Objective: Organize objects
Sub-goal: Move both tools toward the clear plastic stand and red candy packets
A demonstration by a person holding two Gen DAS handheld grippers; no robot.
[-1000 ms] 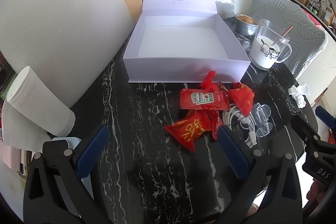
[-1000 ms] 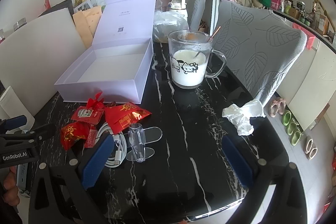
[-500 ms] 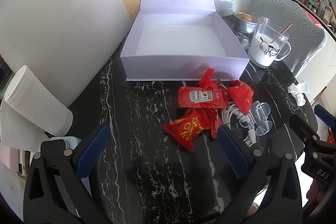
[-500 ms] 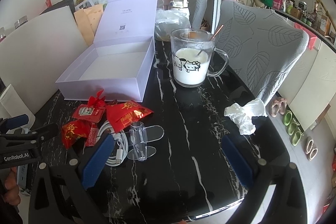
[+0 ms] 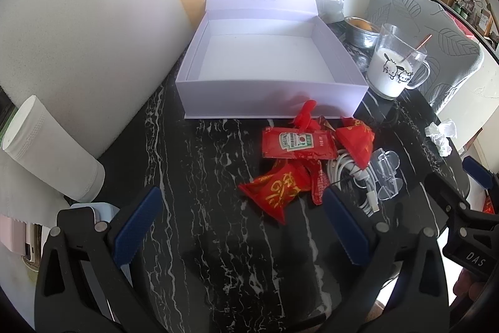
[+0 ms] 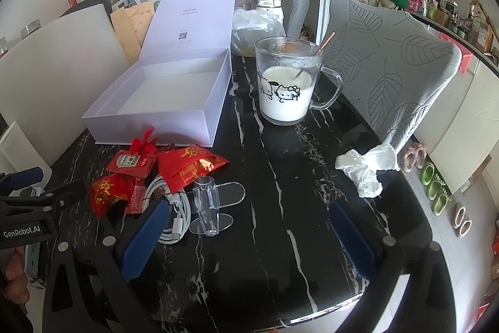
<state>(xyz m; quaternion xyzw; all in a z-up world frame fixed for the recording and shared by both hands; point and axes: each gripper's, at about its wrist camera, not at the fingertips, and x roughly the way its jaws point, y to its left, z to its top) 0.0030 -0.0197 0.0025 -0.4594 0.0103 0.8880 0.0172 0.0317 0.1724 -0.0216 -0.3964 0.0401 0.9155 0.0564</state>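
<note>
An open, empty lilac box [image 5: 268,89] [image 6: 162,117] stands on the black marble table [image 5: 218,239], lid up. In front of it lies a pile: a ketchup sachet [image 5: 296,142] [image 6: 131,163], red snack packets [image 5: 277,189] [image 6: 190,166], a coiled white cable [image 5: 352,173] [image 6: 174,208] and a clear acrylic stand [image 5: 385,173] [image 6: 212,208]. My left gripper [image 5: 240,227] is open and empty, just short of the pile. My right gripper [image 6: 246,236] is open and empty, to the right of the pile.
A glass mug of milk [image 6: 285,83] [image 5: 393,67] stands right of the box. A crumpled tissue [image 6: 365,167] lies near the table's right edge. A white foam sheet [image 5: 78,52] and a white roll [image 5: 50,149] stand at the left. A grey chair [image 6: 396,67] is behind.
Both views have drawn slightly closer to the pile and box. Both grippers stay open. Nothing on the table has moved.
</note>
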